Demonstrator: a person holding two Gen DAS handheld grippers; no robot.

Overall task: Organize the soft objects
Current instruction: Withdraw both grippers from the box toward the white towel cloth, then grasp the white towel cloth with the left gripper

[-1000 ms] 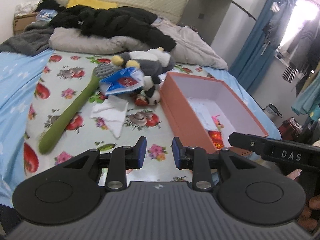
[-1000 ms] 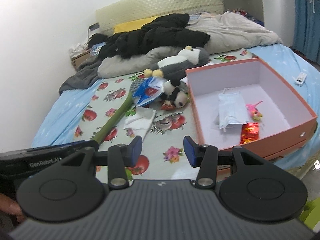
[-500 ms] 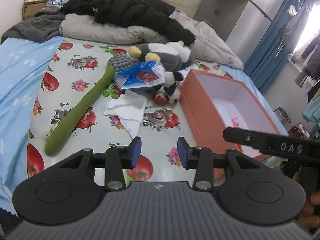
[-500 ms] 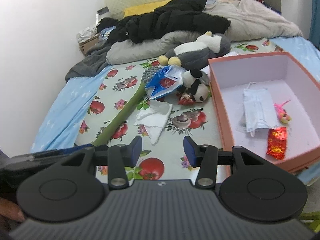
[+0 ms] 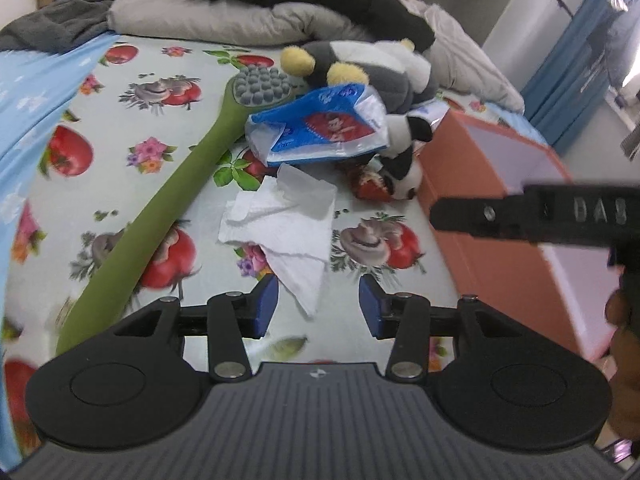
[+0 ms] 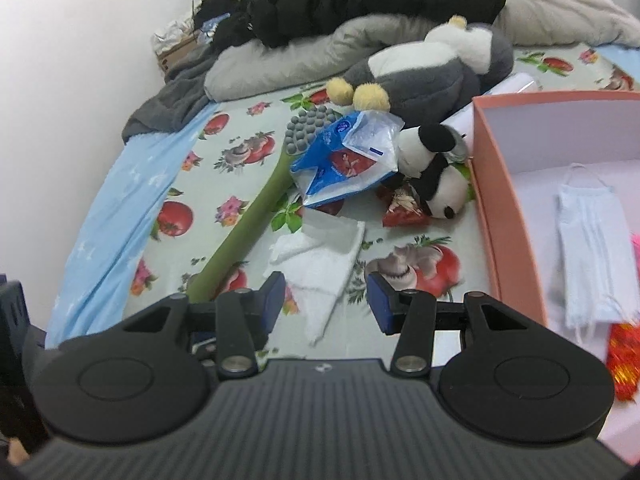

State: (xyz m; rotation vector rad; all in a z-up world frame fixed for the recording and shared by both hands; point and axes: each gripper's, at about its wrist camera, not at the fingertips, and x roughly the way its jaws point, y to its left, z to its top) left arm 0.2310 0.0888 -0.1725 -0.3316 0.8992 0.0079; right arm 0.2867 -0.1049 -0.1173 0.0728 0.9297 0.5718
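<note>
Left gripper (image 5: pixel 318 306), jaws opening and empty, nears the crumpled white tissue (image 5: pixel 288 224); pinch its thick middle. Right gripper (image 6: pixel 326 298) hangs released, empty, alongside.

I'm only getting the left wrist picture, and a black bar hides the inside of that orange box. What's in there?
Observer: A pale face mask lies flat on the floor of the box.
Operator: Anything else in it?
Observer: A shiny red packet, nearer the camera than the mask.
Operator: And that black bar, is it the other tool? Is it holding something?
Observer: Yes, it is the right tool. Its pads stand apart and grip nothing, and the white tissue lies just beyond them.
</note>
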